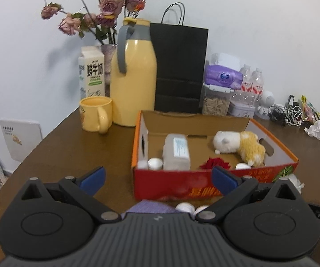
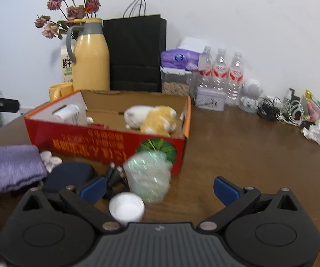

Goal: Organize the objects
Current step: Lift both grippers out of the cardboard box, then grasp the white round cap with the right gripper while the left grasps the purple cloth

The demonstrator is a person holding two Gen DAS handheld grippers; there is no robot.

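While our left claw (image 1: 157,178) hangs low over the brown surface (image 1: 71,146), its blue fingers (image 1: 93,178) stand wide apart with nothing between them. It points level at the red side of the cardboard box (image 1: 204,184), which sits near the middle of the surface. Inside the box we see a pale plastic bottle (image 1: 176,153), a white and yellow plush toy (image 1: 240,146), a red flower (image 1: 215,164) and small white balls (image 1: 155,163). Just under this claw, by the near edge, a bit of purple cloth (image 1: 148,207) and two white balls (image 1: 191,208) peek out.

Our right claw (image 2: 158,189) also sits low and level, and its fingers (image 2: 225,190) are spread wide and grip nothing. Between them, on the surface, stand a white cup (image 2: 126,209) and a blurry clear crinkly wrap (image 2: 147,175), close to the box's front. To the left lie a dark pouch (image 2: 68,174) and the folded purple cloth (image 2: 17,166).

Along the far edge, by the wall, stand a yellow jug (image 1: 133,77), a yellow mug (image 1: 96,116), a milk carton (image 1: 92,73) and a black bag (image 1: 179,66).
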